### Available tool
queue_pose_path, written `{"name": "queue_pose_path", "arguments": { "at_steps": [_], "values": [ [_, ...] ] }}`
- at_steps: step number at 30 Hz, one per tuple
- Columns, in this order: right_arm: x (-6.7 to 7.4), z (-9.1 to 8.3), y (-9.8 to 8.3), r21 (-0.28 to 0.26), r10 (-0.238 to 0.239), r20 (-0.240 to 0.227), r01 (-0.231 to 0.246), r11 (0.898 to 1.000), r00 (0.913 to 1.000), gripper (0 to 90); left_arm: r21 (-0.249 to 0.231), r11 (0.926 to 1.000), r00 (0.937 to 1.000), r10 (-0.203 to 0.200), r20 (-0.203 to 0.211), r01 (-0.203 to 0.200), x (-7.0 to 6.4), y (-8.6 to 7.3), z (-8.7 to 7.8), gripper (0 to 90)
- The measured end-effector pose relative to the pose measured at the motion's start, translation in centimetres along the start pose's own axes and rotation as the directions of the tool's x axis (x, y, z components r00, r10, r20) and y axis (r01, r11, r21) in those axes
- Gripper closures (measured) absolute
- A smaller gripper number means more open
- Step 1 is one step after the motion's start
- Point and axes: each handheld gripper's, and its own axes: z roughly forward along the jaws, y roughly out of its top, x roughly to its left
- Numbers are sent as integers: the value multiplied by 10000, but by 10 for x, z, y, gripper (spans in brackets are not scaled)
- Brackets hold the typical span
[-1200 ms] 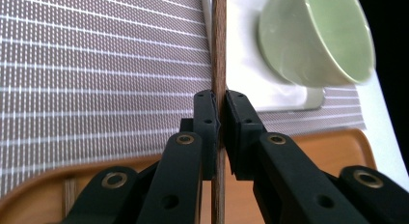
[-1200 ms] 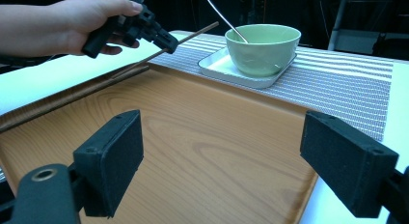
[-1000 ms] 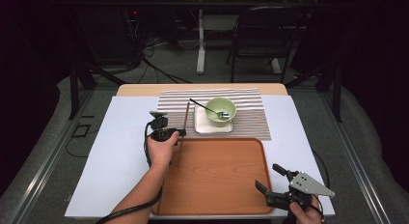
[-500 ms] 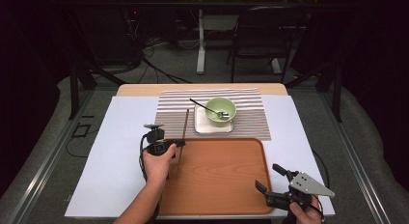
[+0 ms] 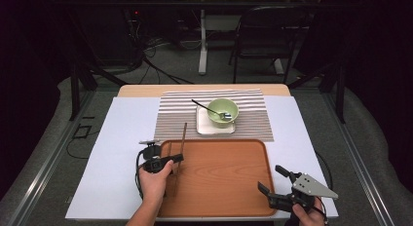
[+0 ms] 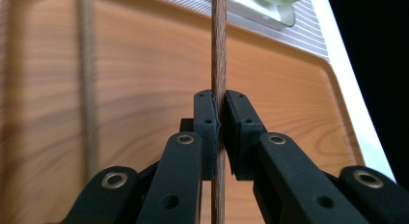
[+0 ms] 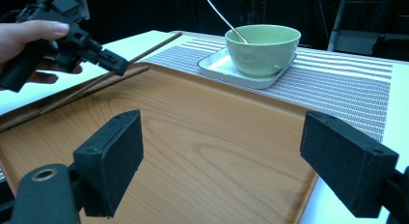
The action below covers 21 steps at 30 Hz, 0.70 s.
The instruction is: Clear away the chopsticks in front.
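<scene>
**Chopstick held over the tray's left edge**

The left gripper has its fingers pinched tight on a thin dark-brown wooden chopstick, gripping it partway along its length. In the high view the stick runs lengthwise just inside the left rim of the rectangular orange-brown wooden tray, its far tip reaching past the tray's back edge onto the grey-and-white striped placemat. A second dark stick, blurred in the left gripper view, lies alongside it, closer to the rim.

The right gripper hovers at the tray's near right corner with its fingers spread wide and nothing between them.

The tray's broad middle is bare wood. Behind its back edge, on the placemat, a pale green ceramic bowl sits on a small white square plate, a metal spoon leaning out of the bowl to the left. The white sheet covering the bench lies open to the left of the tray.
</scene>
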Motion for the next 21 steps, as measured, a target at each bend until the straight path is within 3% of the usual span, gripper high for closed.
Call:
{"name": "queue_pose_path", "arguments": {
  "at_steps": [6,16,21],
  "values": [
    [0,0,0,21,-4,-9,4,10000,10000,146,-201,9998,9987,-91,-499,81,12,-13,-14,840],
    [0,1,0,38,8,5,-8,10000,10000,146,-147,9997,9961,200,-862,-213,10,-27,-19,840],
    [0,1,0,31,8,3,-8,10000,10000,146,-393,9989,9938,230,-1088,-274,9,-26,-27,840]
  ]
}}
